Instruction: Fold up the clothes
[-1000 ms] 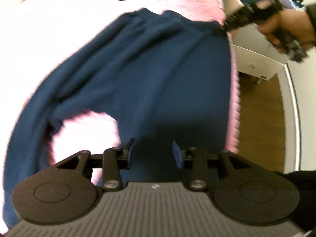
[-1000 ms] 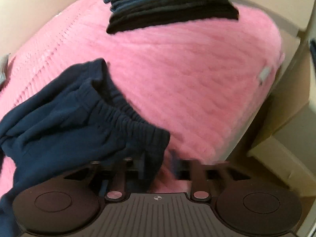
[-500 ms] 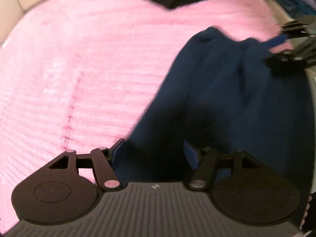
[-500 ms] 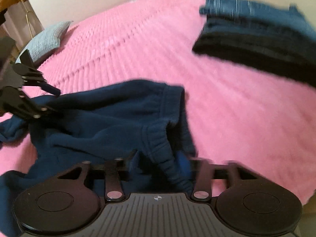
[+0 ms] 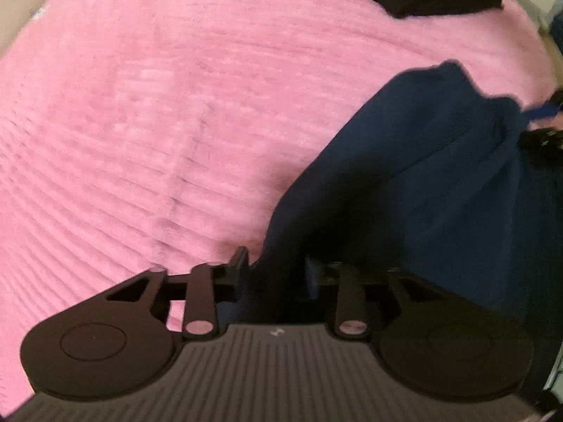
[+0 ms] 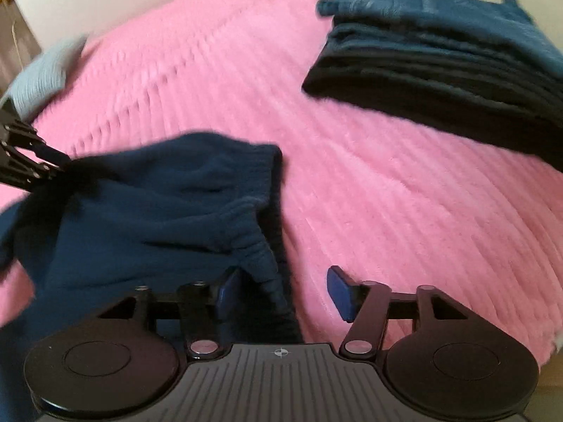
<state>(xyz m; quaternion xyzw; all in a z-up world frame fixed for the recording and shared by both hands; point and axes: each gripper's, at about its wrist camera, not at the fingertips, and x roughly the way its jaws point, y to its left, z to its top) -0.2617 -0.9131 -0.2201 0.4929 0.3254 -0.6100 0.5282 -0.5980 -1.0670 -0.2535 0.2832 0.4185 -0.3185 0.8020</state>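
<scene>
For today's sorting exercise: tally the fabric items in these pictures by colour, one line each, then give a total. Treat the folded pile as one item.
Pink bedspread: 1
Navy garment: 1
Dark folded stack: 1
Grey pillow: 1
Total: 4

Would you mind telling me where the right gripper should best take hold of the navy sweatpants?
Probably the gathered waistband: it is a thick ridge lying just ahead of the right gripper, whose fingers stand apart. Come down from above, straddling it.
</scene>
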